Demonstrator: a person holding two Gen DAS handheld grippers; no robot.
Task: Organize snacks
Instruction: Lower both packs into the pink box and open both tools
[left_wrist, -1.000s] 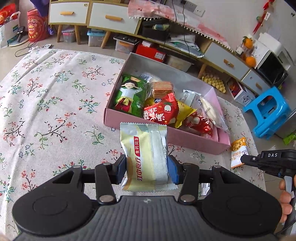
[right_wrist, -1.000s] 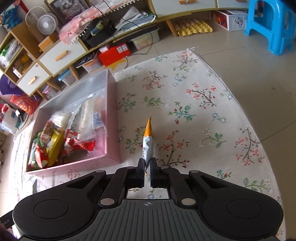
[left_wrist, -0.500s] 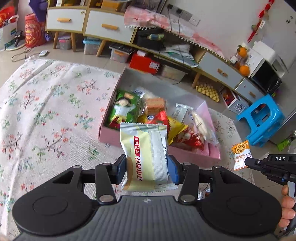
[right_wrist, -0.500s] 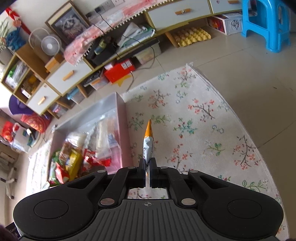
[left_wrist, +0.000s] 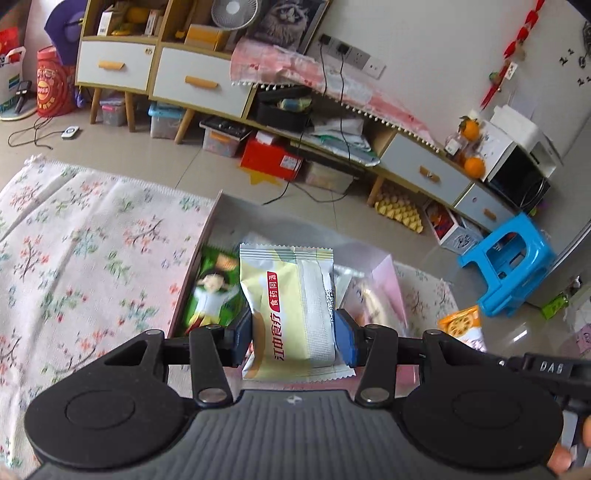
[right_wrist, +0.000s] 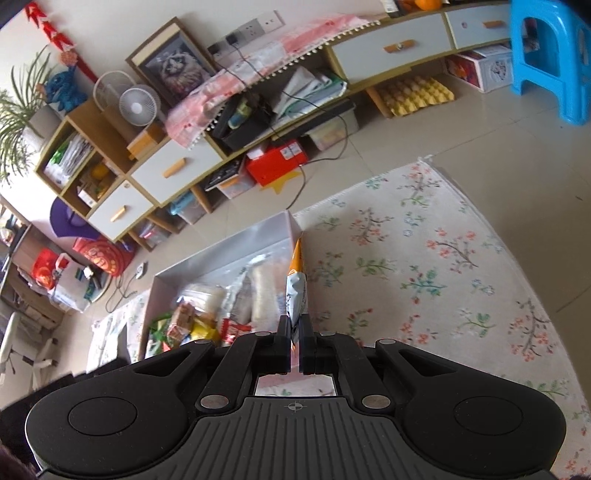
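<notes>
My left gripper (left_wrist: 293, 341) is shut on a pale yellow and white snack packet (left_wrist: 290, 310) with red characters, held upright above the near side of the pink box (left_wrist: 192, 273). The box holds several snacks, among them a green packet with a cartoon figure (left_wrist: 212, 295). My right gripper (right_wrist: 294, 332) is shut on a thin orange and white snack packet (right_wrist: 296, 284), seen edge-on, beside the right wall of the pink box (right_wrist: 291, 225). In the left wrist view that orange packet (left_wrist: 461, 326) hangs at the right, with the right gripper's black body (left_wrist: 546, 369) below it.
The box rests on a floral rug (left_wrist: 85, 258) over a tiled floor. A low cabinet with drawers (left_wrist: 199, 81), a red box (left_wrist: 271, 157) and storage bins stand behind. A blue stool (left_wrist: 511, 264) stands at the right, a fan (right_wrist: 135, 107) on the shelf.
Both grippers have risen with their packets and tilted up, showing more of the room. The left one has moved over the box's near edge. The right one has drawn nearer the box's right wall.
</notes>
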